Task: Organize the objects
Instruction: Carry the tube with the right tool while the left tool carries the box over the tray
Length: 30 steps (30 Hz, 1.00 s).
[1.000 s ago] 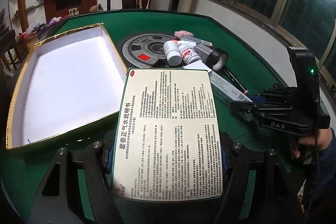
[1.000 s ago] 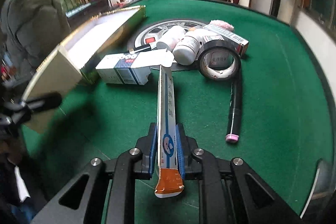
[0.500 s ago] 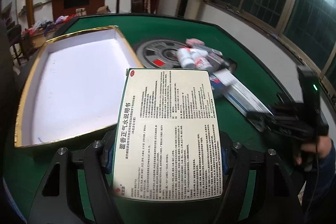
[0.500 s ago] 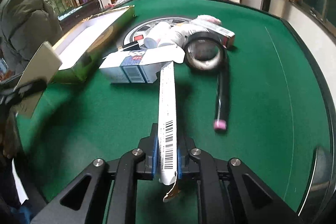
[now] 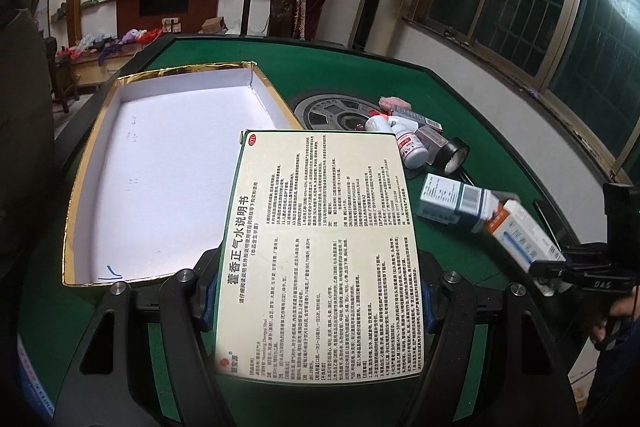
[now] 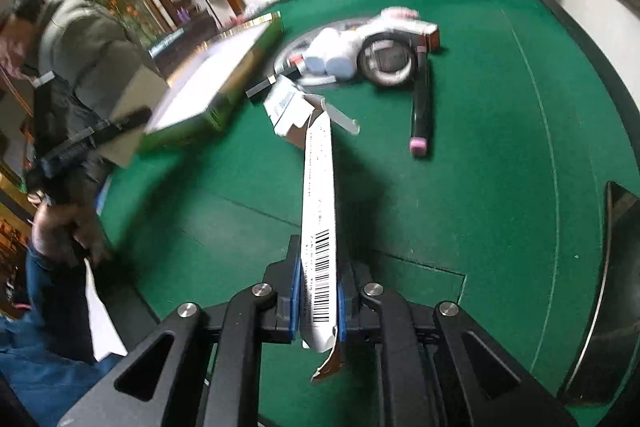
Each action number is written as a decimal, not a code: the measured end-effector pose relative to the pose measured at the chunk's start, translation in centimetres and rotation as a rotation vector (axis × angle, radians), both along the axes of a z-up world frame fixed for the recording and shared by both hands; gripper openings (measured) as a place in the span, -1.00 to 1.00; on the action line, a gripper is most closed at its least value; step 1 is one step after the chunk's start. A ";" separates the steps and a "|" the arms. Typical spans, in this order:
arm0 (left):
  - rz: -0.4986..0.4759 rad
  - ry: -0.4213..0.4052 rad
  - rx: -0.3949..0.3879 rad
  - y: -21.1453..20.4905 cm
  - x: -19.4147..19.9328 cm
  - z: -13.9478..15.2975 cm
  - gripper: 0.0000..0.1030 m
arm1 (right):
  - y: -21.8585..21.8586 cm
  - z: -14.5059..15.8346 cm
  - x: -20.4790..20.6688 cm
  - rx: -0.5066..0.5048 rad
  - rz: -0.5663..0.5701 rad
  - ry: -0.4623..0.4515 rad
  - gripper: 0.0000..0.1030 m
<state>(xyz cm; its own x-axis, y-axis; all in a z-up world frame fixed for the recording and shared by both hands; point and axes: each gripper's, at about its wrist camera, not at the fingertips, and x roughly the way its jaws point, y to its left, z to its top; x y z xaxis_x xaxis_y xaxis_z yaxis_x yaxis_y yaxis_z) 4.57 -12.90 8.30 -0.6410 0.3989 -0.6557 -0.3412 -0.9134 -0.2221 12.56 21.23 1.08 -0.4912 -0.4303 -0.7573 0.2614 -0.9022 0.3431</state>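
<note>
A green felt worktop (image 5: 224, 55) holds a large open tray (image 5: 160, 163), white inside with gold edges, which looks empty. The left hand-held gripper (image 5: 316, 291) is clenched on a flat cream medicine box (image 5: 320, 251) printed with Chinese text, held above the worktop just beside the tray's near right corner. The right hand-held gripper (image 6: 318, 301) grasps a long, narrow white carton (image 6: 318, 211) by its near end; its far end touches a small blue-and-white box (image 6: 286, 103) with an open flap. Beyond lie two white bottles (image 6: 332, 57), a tape roll (image 6: 386, 61) and a black marker (image 6: 420, 107), clustered close together.

The step in hand is probably placing the flat box in the tray. It would go best carried left over the rim, kept level, lowered against a wall and released only once resting, leaving space for the long carton alongside.
</note>
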 end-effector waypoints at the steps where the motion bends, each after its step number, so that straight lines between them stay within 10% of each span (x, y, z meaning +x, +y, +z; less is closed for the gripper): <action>1: 0.004 0.001 -0.001 -0.2 0.0 0.0 0.39 | 0.1 0.1 0.2 -0.012 0.002 0.000 -0.77; 7: 0.026 0.004 0.000 -1.4 0.1 0.0 0.39 | 0.1 -1.0 2.2 -0.045 0.046 -0.063 -0.77; 13: 0.075 0.019 0.020 -2.8 -0.7 0.8 0.39 | -1.4 3.2 2.8 -0.103 0.080 0.079 -0.77; 30: 0.319 0.012 -0.049 -6.5 -9.3 1.0 0.39 | -17.2 3.0 -14.6 -0.086 0.121 0.083 -0.78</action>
<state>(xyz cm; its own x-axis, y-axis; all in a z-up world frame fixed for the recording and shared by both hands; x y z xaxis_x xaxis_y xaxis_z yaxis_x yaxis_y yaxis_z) -4.72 -19.41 9.28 -0.7365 0.1446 -0.6608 -0.0386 -0.9843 -0.1724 -2.05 4.01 4.11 -0.4911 -0.5518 -0.6741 0.3973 -0.8305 0.3904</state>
